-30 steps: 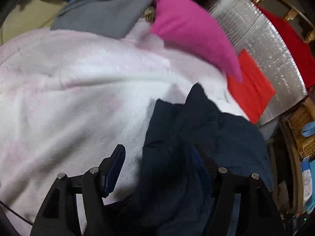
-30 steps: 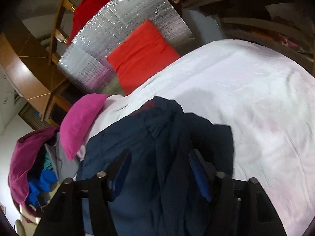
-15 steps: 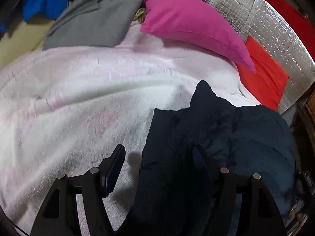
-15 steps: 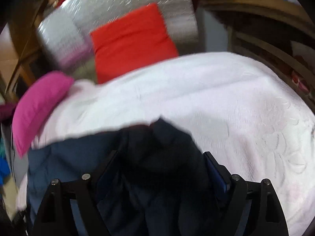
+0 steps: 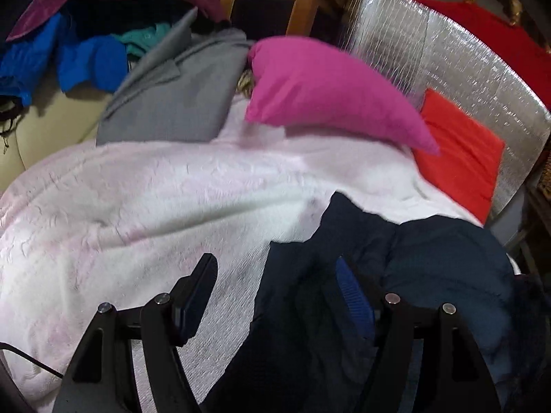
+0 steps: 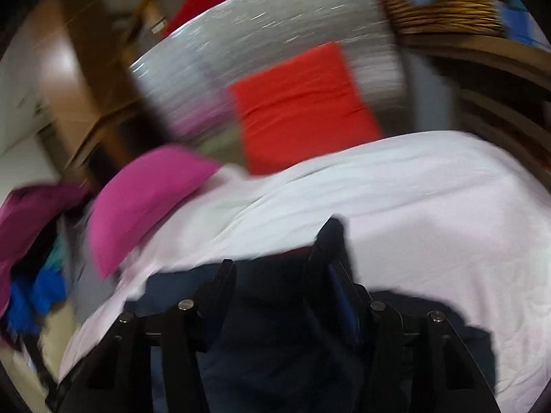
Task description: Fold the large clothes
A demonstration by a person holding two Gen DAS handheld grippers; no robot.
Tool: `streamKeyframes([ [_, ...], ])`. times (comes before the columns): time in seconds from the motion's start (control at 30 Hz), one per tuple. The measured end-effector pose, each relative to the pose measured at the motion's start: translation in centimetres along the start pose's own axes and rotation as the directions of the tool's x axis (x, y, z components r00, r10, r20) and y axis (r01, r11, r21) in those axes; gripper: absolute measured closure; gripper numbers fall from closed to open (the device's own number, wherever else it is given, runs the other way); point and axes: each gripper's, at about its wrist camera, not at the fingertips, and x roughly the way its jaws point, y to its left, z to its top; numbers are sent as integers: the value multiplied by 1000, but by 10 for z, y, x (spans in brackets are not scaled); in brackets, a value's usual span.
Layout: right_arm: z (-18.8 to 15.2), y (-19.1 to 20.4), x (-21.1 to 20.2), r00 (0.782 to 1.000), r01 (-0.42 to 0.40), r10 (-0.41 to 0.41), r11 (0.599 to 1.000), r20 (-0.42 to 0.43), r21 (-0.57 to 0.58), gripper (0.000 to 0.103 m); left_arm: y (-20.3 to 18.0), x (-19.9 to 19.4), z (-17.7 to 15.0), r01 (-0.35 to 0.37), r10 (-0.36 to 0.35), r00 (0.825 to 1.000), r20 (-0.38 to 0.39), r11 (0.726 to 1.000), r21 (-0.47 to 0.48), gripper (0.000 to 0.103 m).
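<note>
The left tongs (image 5: 275, 285) are standing wide apart, with the dark navy fabric garment (image 5: 430, 275) draping over the right finger at 5 o'clock on the pale pink textured bed cover (image 5: 155, 206). The magenta pillow (image 5: 327, 89) is lying at 12 o'clock. The right tongs (image 6: 282, 285) are gaping wide too, navy cloth bunching loosely between them.

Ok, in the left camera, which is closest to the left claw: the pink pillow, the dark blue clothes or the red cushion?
1. Dark blue clothes, right at the left claw.
2. Pink pillow, farther back, middle.
3. Red cushion, far right; close to the pillow's distance.
</note>
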Motion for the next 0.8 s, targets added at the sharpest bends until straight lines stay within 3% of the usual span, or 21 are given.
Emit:
streamKeyframes([
  [0.07,-12,16,18,997,-3,1,999,-74,-32,49,-4,-3,-2,5,-5,1000,-7,1000,24,31],
  [0.2,-40,3,69,977,44,-37,999,-211,26,49,-14,5,-13,19,-13,997,-76,996,82,31],
  [0.3,-41,7,60,982,66,-60,997,-180,29,47,-26,0,-19,27,-16,998,-69,987,157,31],
  [0.4,-37,9,28,998,-2,8,996,-66,85,47,-36,-17,-22,5,-7,1000,9,974,228,31],
  [0.53,-37,22,-18,999,-19,16,998,49,52,47,-47,-37,-26,-6,-22,996,90,954,299,31],
  [0.8,-65,38,-25,999,5,-6,1000,-37,-31,56,-54,-52,-30,9,-58,989,136,941,339,31],
])
